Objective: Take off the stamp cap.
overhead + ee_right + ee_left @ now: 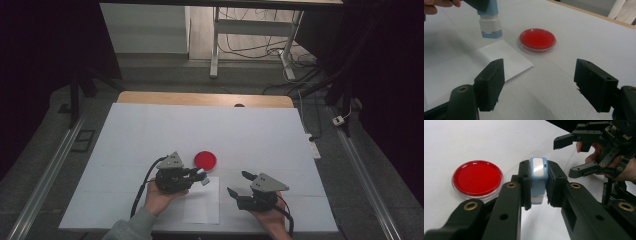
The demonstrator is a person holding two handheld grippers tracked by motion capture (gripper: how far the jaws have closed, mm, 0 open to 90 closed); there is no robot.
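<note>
jaws of the left gripper [537,202] are pressing from both sides on a small light-blue and white device [538,180], holding it upright between the pads with its pale top face pointing away from the hand. in the right gripper view the device's [489,22] white lower section and wavy blue base are hanging just above a sheet of white paper [474,65], and whether the base is touching the paper cannot be told. in the high view the left gripper [200,176] is sitting in the person's left hand [160,197], with the device [202,176] showing as a pale spot at its tip over the top edge of the paper [202,202]. a round red dish [477,178] with a clear rim is lying flat on the white table cover [150,130], just beyond and to the left of the left gripper's tips, apart from the device. the right gripper [539,82] is standing wide open with nothing between its pads, the bare table cover showing through the gap. in its own view the red dish [537,40] is lying ahead of the jaws, and the held device is up and to the left of them, well apart. in the high view the right gripper [239,185] is resting in the person's right hand [272,215], to the right of the paper, its open jaws pointing toward the left gripper.
</note>
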